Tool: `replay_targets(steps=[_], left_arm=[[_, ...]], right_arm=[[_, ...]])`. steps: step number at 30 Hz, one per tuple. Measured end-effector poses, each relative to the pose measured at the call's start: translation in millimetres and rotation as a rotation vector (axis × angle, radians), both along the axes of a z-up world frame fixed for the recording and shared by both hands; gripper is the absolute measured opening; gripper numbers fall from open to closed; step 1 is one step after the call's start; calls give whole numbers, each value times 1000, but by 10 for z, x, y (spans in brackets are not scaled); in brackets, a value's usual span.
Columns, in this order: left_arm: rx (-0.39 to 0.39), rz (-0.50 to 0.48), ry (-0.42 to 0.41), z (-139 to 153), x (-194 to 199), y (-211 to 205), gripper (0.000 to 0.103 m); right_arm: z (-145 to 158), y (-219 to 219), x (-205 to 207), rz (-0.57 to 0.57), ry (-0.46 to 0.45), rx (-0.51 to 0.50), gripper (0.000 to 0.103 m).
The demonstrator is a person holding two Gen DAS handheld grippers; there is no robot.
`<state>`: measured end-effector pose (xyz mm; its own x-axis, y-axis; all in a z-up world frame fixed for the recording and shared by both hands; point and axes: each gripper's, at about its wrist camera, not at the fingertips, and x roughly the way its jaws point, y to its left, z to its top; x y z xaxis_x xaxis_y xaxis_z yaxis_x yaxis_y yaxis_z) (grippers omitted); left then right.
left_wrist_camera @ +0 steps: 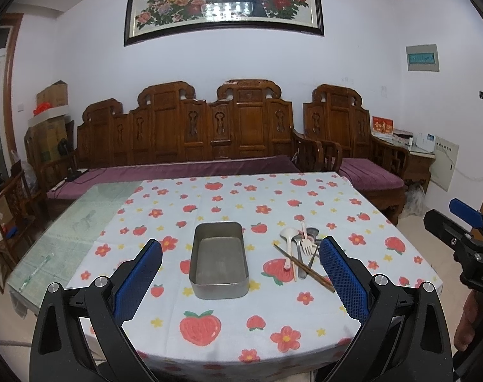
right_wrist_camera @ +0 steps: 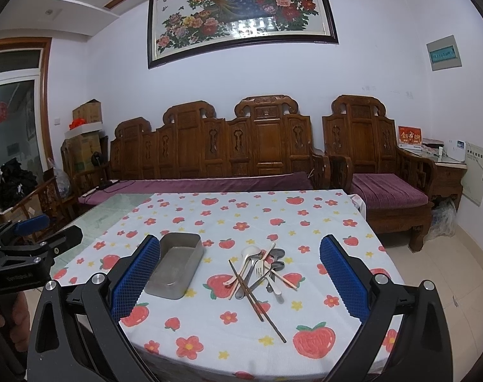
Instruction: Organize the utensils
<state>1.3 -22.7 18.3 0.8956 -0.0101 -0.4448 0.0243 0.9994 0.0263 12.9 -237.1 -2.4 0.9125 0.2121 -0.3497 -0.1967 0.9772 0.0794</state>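
Right wrist view: utensils (right_wrist_camera: 257,273) lie heaped on the tablecloth (right_wrist_camera: 241,337) beside the empty metal tray (right_wrist_camera: 174,267). Left gripper (left_wrist_camera: 238,273) and right gripper (right_wrist_camera: 240,270) both spread, holding nothing. No sorting done yet.

only "das" legible, on right gripper (left_wrist_camera: 464,213) body.

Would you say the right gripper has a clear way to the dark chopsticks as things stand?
Probably yes. The right gripper is open and holds nothing, and the dark chopsticks lie on top of the utensil pile, their near ends sticking out onto bare tablecloth. The metal tray sits off to the side.
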Motion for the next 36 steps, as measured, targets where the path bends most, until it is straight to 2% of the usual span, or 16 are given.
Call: replay_targets(steps=[4,17,24,32,36], left_arm=[[8,-16,26,-127,121,-7,95],[50,-94,120,-703,665,-138,95],[47,-136,183,-979,980,-193,95],[40,-172,258,-1285,1259,-234,95],[44,-194,287,-1423,1347,-287,95]], right_arm=[[-110,9,80,-2,9,-1,100],[-717,-219,696,-29,93,-13,100],[-1104,-269,1128,0,137,-73,100],[-1681,-225,1568,107,309,-82,67],[-1946,-152,1688,155,392,-97,58]])
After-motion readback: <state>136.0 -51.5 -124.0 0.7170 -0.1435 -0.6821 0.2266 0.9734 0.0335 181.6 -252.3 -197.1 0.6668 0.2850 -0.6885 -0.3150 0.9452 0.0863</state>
